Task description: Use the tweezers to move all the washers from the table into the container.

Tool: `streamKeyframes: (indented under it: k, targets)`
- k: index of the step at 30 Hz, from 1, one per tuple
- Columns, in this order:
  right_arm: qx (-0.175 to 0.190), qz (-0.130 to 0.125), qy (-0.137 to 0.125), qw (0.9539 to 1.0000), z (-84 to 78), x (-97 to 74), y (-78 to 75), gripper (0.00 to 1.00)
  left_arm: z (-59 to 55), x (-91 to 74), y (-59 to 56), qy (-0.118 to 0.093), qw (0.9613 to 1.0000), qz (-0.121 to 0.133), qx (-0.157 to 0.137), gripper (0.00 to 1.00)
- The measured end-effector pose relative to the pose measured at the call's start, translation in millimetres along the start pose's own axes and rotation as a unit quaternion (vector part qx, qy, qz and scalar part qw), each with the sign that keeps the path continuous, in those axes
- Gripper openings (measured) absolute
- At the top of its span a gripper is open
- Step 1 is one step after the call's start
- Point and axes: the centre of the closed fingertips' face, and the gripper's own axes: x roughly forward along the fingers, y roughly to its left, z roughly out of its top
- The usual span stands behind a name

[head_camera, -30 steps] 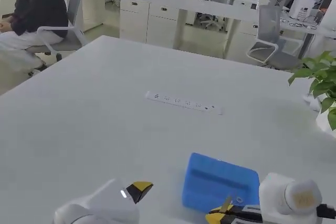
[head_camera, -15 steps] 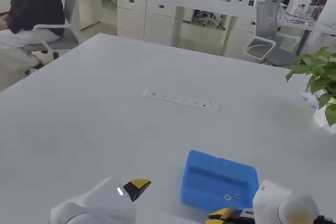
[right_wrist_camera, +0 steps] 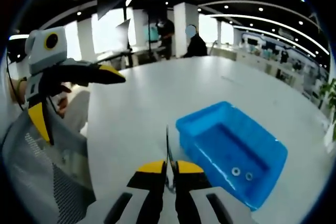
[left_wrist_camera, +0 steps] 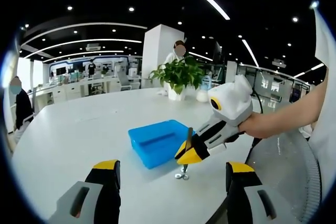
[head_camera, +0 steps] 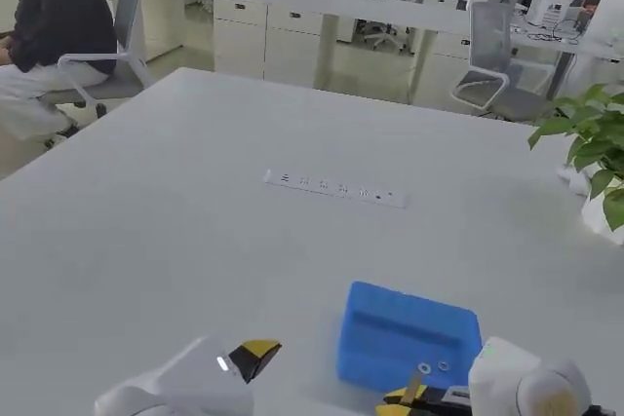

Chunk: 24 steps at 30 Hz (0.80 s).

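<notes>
The blue container (head_camera: 409, 333) sits near the table's front edge with two washers (head_camera: 434, 367) in it. Just in front of it, my right gripper (head_camera: 414, 398) is shut on the thin tweezers (right_wrist_camera: 167, 148), which point past the container's (right_wrist_camera: 231, 148) left end. The washers (right_wrist_camera: 241, 173) lie at that container's near side. In the left gripper view, two small washers (left_wrist_camera: 182, 175) lie on the table beside the container (left_wrist_camera: 157, 141), under the right gripper (left_wrist_camera: 191, 155). My left gripper (left_wrist_camera: 173, 167) is open and holds nothing; its yellow tip (head_camera: 256, 353) is left of the container.
A white power strip (head_camera: 334, 188) lies flat at mid-table. A potted plant (head_camera: 590, 148) stands at the right edge. Office chairs (head_camera: 492, 56) and desks stand beyond the far edge, and a seated person (head_camera: 54, 17) is at the far left.
The right gripper has drawn back from over the container toward the near edge, and two washers now show inside the container. The head camera has shifted slightly. The left gripper has barely moved.
</notes>
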Motion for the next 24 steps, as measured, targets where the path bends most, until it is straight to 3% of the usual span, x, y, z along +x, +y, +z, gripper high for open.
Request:
streamKeyframes:
  k: [5,10,19,24]
  targets:
    - [0.039,0.000,-0.002,0.9992,-0.8,-1.4,-8.8,0.04,-0.2,-0.3,0.3,0.001,1.0000,0.002,0.003,0.84]
    - [0.045,0.004,-0.006,0.9990,3.5,-5.2,-9.2,0.04,-0.3,-0.2,1.0,0.000,1.0000,0.003,0.000,0.83]
    - [0.074,0.018,-0.036,0.9965,23.3,-20.2,-9.6,0.04,-0.7,0.5,0.5,0.002,1.0000,0.002,0.002,0.83]
    - [0.094,0.025,-0.058,0.9935,44.0,-29.1,-16.5,0.04,-0.9,0.5,0.3,0.002,1.0000,0.002,0.003,0.83]
